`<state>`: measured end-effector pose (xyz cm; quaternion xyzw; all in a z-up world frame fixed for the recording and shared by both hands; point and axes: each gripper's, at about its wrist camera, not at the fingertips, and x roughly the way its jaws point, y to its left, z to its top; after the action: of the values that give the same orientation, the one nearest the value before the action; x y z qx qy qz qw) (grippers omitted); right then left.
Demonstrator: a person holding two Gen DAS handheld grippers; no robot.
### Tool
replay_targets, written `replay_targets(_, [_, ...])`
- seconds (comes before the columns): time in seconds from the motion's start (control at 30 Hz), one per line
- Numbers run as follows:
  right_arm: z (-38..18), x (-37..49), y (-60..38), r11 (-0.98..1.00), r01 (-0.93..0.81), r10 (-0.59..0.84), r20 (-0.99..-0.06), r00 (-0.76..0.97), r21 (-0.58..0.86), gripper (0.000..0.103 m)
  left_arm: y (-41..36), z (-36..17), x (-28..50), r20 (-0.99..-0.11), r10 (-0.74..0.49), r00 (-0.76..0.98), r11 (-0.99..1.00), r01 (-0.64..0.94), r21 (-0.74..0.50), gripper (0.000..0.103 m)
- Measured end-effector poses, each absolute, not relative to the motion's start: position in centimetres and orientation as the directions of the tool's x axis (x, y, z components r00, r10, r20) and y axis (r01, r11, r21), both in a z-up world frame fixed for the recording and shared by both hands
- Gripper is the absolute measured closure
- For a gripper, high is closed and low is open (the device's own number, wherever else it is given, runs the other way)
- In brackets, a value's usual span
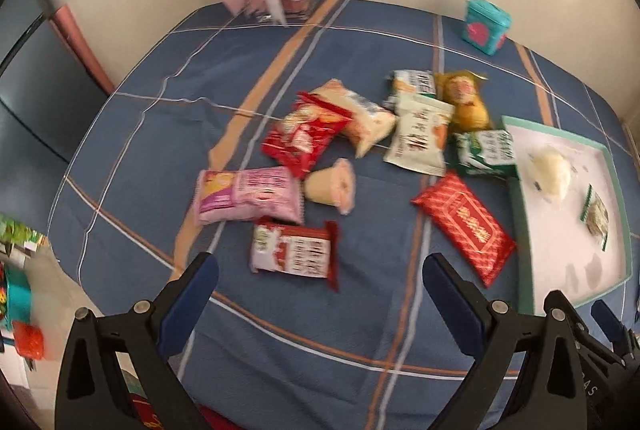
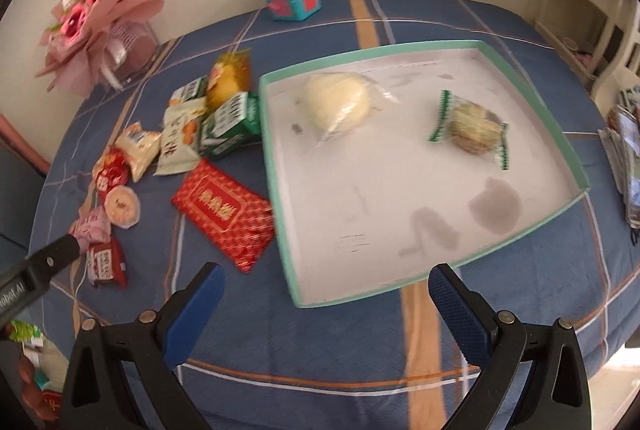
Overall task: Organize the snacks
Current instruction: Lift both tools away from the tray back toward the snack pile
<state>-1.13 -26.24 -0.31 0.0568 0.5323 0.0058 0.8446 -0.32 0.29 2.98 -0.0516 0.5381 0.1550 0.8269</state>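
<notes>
Red foil snack packet (image 2: pixel 224 214) sat at ten o'clock of the right gripper (image 2: pixel 326 304), jaws wide and empty, so I'd pinch its short edge into the teal-rimmed tray (image 2: pixel 276 166).

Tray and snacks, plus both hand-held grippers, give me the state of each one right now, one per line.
Tray: open, holding two snacks, mostly bare, stained.
White bun: wrapped, lying in the tray.
Green-edged biscuit: wrapped, lying in the tray.
Red packet: sealed, flat on the cloth beside the tray.
Snack pile: outside the tray, loosely heaped.
Left hand-held gripper: open, empty.
Right hand-held gripper: open, empty.
</notes>
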Motion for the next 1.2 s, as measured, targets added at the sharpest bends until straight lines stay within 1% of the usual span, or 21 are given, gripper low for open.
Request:
replay_targets(0.23, [-1.1,-0.7,-23.8,0.991,0.007,0.119,-0.904,0.410,0.133,0.000,4.9,2.5,-0.5,-0.900,0.222,0.376,0.924,-0.375,0.071,0.001])
replay_targets(0.37, [-1.8,-0.4,-22.3,0.985,-0.021,0.167,-0.904,0.392,0.173,0.000,6.9,1.8,-0.5,-0.913,0.190,0.362,0.913,-0.408,0.028,0.001])
replay_targets(0.47, [-2.3,0.1,-21.5,0.978,-0.034,0.201,-0.903,0.379,0.204,0.000,7.9,1.4,-0.4,-0.917,0.187,0.352,0.904,-0.426,0.021,0.001])
replay_targets(0.53, [-2.6,0.5,-21.2,0.978,-0.039,0.205,-0.903,0.379,0.205,0.000,8.4,1.0,-0.4,-0.923,0.162,0.348,0.901,-0.433,-0.004,0.001])
replay_targets(0.63, [-3.0,1.4,-20.4,0.976,-0.064,0.215,-0.903,0.371,0.206,0.000,8.4,0.5,-0.2,-0.934,0.116,0.338,0.902,-0.430,-0.044,0.001])
replay_targets(0.8, [-3.7,2.6,-19.7,0.980,-0.087,0.200,-0.908,0.367,0.180,0.001,6.9,-1.1,1.1,-0.956,0.066,0.286,0.922,-0.384,-0.051,0.001])
replay_targets(1.03, [-4.0,4.0,-18.9,0.983,-0.132,0.170,-0.907,0.386,0.128,0.008,6.7,-2.2,2.1,-0.966,0.015,0.258,0.916,-0.390,-0.090,0.001])
replay_targets(1.2, [-4.1,5.0,-18.9,0.982,-0.132,0.175,-0.905,0.388,0.133,0.011,6.4,-3.0,2.4,-0.972,0.005,0.235,0.916,-0.391,-0.090,0.001])
